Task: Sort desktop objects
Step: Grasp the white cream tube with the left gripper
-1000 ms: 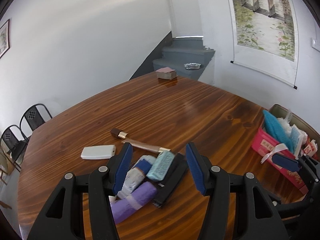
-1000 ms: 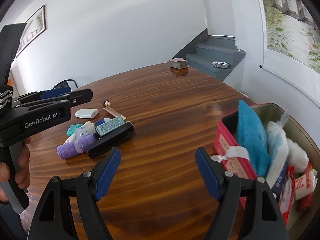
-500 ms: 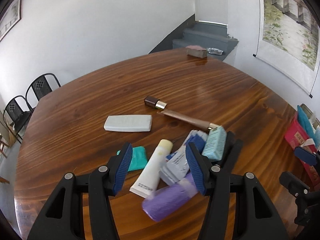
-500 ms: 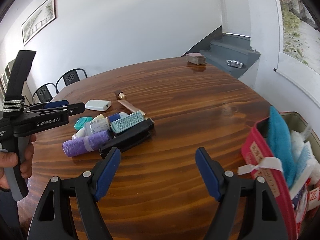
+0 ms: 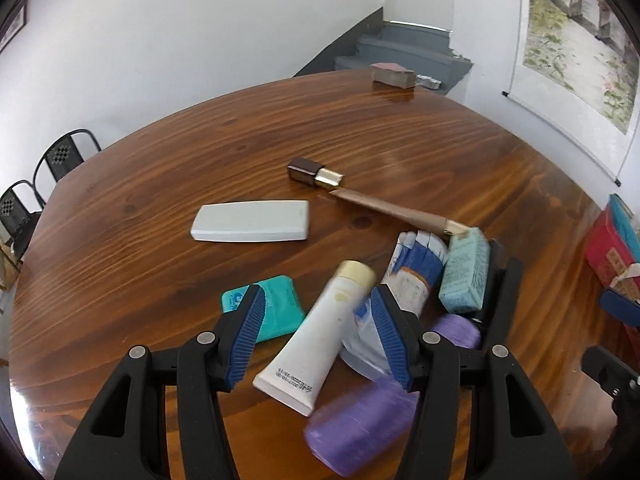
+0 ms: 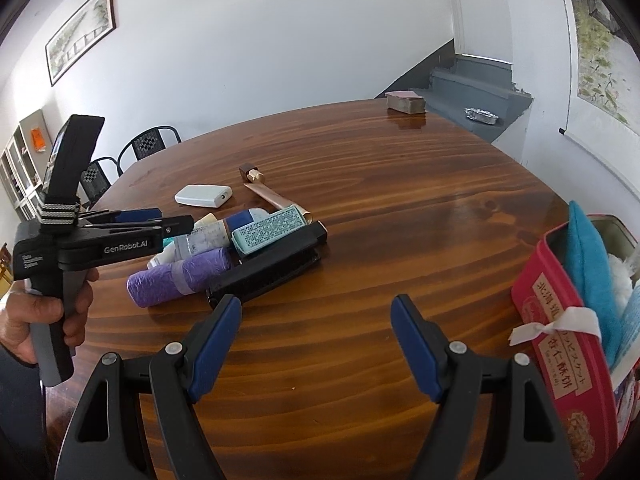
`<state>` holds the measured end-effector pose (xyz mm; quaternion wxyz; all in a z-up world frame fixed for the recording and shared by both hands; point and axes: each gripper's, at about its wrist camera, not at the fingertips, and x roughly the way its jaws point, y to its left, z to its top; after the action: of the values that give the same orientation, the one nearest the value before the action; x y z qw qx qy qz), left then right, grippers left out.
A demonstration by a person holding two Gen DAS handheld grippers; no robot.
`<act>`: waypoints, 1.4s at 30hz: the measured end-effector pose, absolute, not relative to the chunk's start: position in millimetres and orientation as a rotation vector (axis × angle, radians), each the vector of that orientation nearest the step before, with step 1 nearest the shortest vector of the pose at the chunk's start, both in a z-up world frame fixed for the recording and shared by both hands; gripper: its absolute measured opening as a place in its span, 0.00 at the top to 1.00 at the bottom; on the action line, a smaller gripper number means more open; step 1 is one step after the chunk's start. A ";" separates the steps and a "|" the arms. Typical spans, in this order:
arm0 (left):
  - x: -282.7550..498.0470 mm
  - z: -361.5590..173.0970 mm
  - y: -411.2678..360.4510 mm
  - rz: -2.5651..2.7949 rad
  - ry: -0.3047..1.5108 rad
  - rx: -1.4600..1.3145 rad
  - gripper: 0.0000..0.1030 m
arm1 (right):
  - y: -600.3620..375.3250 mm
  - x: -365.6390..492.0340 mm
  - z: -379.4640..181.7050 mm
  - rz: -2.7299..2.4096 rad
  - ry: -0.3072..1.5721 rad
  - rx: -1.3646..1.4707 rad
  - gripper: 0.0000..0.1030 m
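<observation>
1. We saw the white tube (image 5: 320,336) lying on the wooden table (image 5: 400,128) at the near edge of the heap, gold cap pointing away, framed between the left gripper's (image 5: 316,336) blue pads. A second before, the purple roll (image 5: 360,428) and the teal box (image 5: 466,270) had filled that gap instead, so we had swung across the pile and come lower onto the tube.

2. Our left gripper stood about half open and had not changed width; the pads flanked the tube without pressing it, and nothing was held. We judged the tube to be the chosen item, with the closing grip not yet made.

3. Around it lay the teal pouch (image 5: 276,312) just beside it on one side and the blue-and-white packet (image 5: 416,264) partly under it on the other, with the black case (image 6: 272,268) beyond. A careless close could catch the packet too.

4. Farther out, the white flat case (image 5: 252,222), the lipstick (image 5: 316,172) and the brown stick (image 5: 392,212) lay untouched, as before.

5. Our right gripper (image 6: 316,344) hung wide open and empty over bare table, having drifted only a little nearer the heap. The red box (image 6: 560,340), already stuffed with cloths, sat at its right, which we took for the sorting destination.
</observation>
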<state>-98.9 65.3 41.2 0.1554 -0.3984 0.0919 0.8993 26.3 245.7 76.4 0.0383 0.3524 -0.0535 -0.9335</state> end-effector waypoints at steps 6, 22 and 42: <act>-110.3 30.8 56.3 2.575 0.228 -1.179 0.41 | 242.0 24.0 73.8 -2.854 -0.160 1.087 0.22; -103.1 22.2 82.5 2.514 0.384 -1.145 0.39 | 237.0 20.0 72.0 -2.850 -0.158 1.099 0.22; -106.7 28.2 75.4 2.498 0.194 -1.199 0.63 | 215.6 -39.4 59.1 -2.837 -0.062 1.218 0.22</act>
<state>-106.7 75.4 28.2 0.1809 -0.4247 0.0687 0.8844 -39.4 215.6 59.1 0.0270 0.3942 -0.0202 -0.9184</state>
